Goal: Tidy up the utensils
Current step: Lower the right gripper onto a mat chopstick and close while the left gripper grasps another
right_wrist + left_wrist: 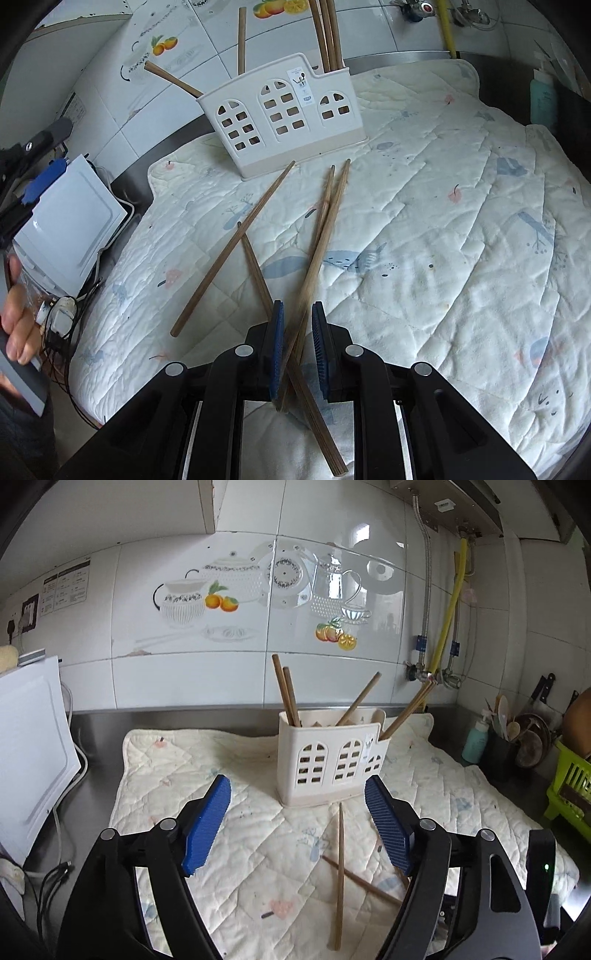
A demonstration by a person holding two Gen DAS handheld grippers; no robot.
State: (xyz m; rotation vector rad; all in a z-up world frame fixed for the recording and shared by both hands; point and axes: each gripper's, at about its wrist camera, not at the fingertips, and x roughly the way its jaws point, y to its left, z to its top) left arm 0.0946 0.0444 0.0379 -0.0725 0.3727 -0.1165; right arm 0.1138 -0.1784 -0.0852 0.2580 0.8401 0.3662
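Right gripper [298, 317] tilted down, seemingly pinching chopsticks [325, 236]

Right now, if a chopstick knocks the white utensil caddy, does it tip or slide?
Probably slides or rocks first: the white utensil caddy looks like thin perforated plastic, so light. It sits on a soft quilted mat, likely unsteady. Tall chopsticks in the caddy lean outward, raising tip risk.

mat right half [461, 229] bare | holder [284, 118] blocks rear | chopsticks [236, 240] litter centre

holder [325, 764]: 1 | chopsticks in holder [286, 694]: 5 | loose chopsticks on mat [236, 247]: 4
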